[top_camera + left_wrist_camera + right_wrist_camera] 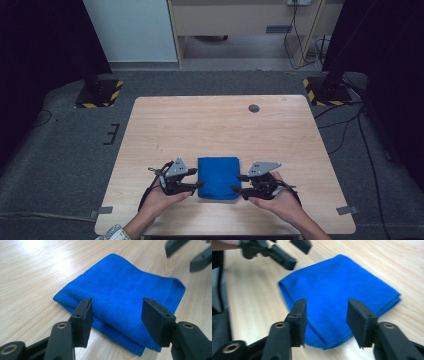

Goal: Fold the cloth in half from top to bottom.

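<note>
A folded blue cloth (218, 177) lies flat on the wooden table (215, 125), near its front edge. My left gripper (198, 178) sits just left of the cloth, open, jaws pointing at its left edge. My right gripper (239, 183) sits just right of it, open, jaws pointing at its right edge. In the left gripper view the cloth (120, 300) lies beyond the open left gripper (117, 320), with nothing between the jaws. In the right gripper view the cloth (337, 295) lies under the open right gripper (326, 321), and the other gripper (284, 255) shows at upper left.
A small round grommet (254, 108) sits in the table's far right area. Stand bases with yellow-black striped tape (100, 94) rest on the floor beyond the far corners. Cables (345, 130) trail on the floor at right.
</note>
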Demonstrator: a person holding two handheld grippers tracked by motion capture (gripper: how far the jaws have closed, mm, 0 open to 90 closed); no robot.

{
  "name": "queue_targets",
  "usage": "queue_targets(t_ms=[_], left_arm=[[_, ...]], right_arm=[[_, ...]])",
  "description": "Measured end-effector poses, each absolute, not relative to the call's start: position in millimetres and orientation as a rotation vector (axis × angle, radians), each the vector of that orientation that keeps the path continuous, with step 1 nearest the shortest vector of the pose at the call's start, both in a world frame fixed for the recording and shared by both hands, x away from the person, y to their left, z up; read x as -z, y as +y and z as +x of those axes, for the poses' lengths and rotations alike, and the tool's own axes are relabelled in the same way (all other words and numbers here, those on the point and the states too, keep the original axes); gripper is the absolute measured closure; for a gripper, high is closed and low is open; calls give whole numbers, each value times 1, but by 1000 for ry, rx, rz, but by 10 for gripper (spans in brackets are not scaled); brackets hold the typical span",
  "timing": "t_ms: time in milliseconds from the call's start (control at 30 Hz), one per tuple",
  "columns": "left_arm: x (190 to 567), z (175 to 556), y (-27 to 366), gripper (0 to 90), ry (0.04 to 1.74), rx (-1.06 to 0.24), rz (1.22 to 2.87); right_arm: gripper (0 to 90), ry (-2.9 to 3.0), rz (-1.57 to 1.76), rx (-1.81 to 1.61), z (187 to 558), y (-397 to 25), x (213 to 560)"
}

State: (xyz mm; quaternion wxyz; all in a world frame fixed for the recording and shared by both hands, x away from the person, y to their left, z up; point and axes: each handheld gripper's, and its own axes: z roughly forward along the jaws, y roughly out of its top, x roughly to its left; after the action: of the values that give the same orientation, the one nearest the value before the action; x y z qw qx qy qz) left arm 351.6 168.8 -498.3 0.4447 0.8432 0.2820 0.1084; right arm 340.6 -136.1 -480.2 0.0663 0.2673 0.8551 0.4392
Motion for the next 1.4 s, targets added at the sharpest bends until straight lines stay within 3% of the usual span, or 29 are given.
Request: queue_targets(t_ms=[167, 667, 1067, 1400], left_arm=[[500, 354, 171, 398, 717, -308, 2115], [494, 375, 179, 154, 834, -340, 2057], [491, 394, 198, 90, 942, -392, 2011], [491, 403, 235, 85, 1047, -483, 1974]], right_arm=[[401, 2521, 863, -1294, 352, -139, 486], [118, 2375, 1032, -1268, 388, -135, 489], [93, 2331, 1059, -1261, 398, -149, 484], [102, 2208, 1162, -1209, 406, -199, 485]])
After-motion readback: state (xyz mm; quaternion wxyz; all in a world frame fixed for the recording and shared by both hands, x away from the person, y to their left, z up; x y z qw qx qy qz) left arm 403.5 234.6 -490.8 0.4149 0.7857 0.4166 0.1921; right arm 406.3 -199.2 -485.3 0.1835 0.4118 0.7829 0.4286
